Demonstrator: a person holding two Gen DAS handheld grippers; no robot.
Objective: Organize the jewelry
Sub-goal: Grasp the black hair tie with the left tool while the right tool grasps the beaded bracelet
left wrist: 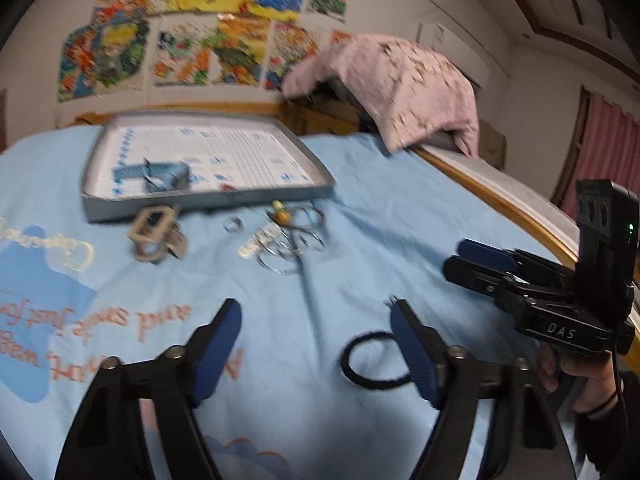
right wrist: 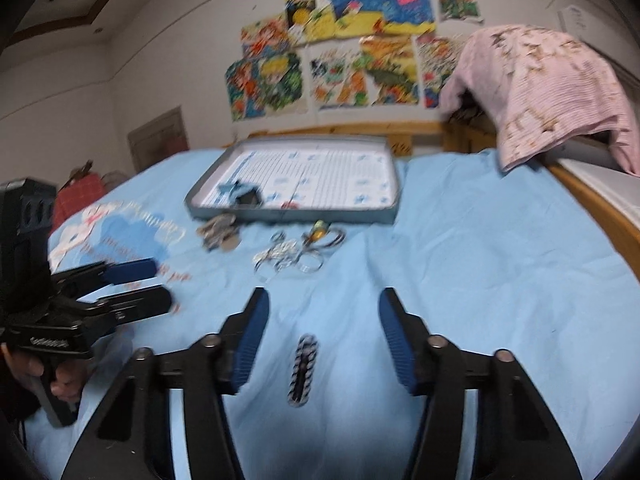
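Observation:
A shallow grey tray (left wrist: 208,200) (right wrist: 292,214) lies on the blue sheet, with a blue hair clip (left wrist: 160,172) (right wrist: 242,194) inside. In front of it lie a beige hair clip (left wrist: 156,234) (right wrist: 218,234), a small ring (left wrist: 233,225) and a tangle of silver hoops (left wrist: 290,246) (right wrist: 292,258) with a yellow charm (left wrist: 282,212) (right wrist: 318,232). My left gripper (left wrist: 316,320) is open and empty, with a black hair tie (left wrist: 374,360) by its right finger. My right gripper (right wrist: 324,308) is open and empty above a black-and-white patterned clip (right wrist: 303,372). Each gripper shows in the other's view, right (left wrist: 480,258) and left (right wrist: 136,284).
A pink cloth (left wrist: 404,88) (right wrist: 552,92) hangs over the wooden bed rail (left wrist: 500,200) at the back right. Colourful pictures (left wrist: 200,28) cover the wall behind. The sheet carries printed orange lettering (left wrist: 104,320) at the left.

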